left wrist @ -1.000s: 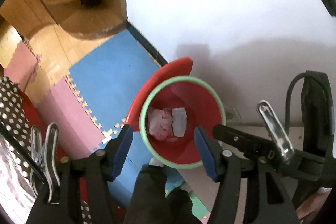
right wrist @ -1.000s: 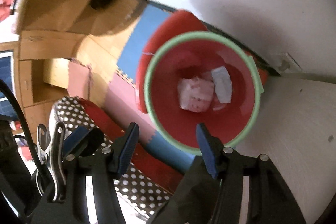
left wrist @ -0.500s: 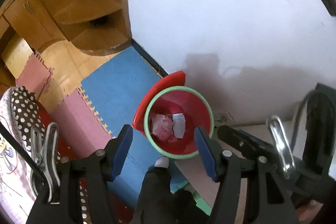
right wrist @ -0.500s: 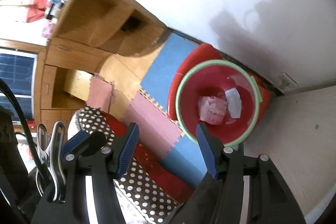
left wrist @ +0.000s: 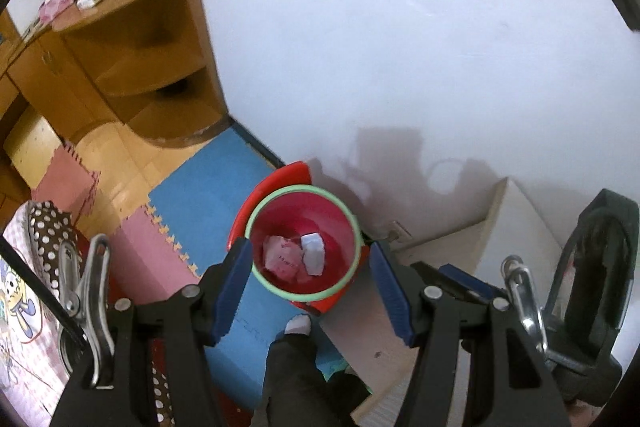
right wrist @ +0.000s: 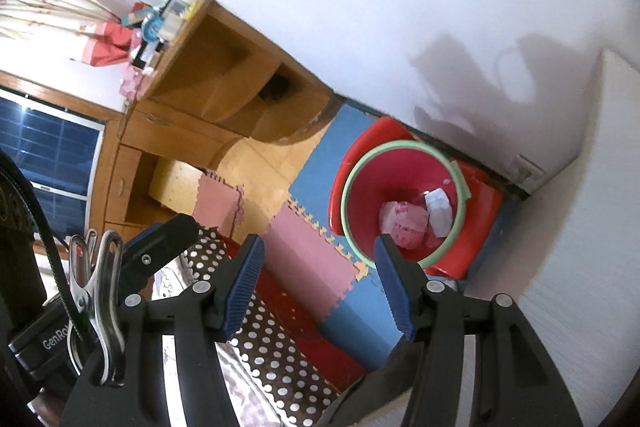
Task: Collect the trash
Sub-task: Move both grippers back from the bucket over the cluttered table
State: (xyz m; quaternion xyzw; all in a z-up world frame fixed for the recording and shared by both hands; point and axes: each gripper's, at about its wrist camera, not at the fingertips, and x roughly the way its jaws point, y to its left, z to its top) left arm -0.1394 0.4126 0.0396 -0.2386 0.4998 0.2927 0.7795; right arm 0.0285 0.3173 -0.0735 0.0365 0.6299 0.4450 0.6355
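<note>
Red, green-rimmed waste bin by the wall, holding crumpled pink wrapper and white paper; left gripper and right gripper apart, empty; drop apparently done, next piece to locate.

Round red plastic bin with pale green rim, on the floor against the white wall; inside, a crumpled pink wrapper beside a white folded paper. Blue and pink interlocking foam floor mats. Wooden corner shelf unit, cluttered on top. Right gripper, blue-padded jaws apart, nothing between them. Brown polka-dot fabric below.
</note>
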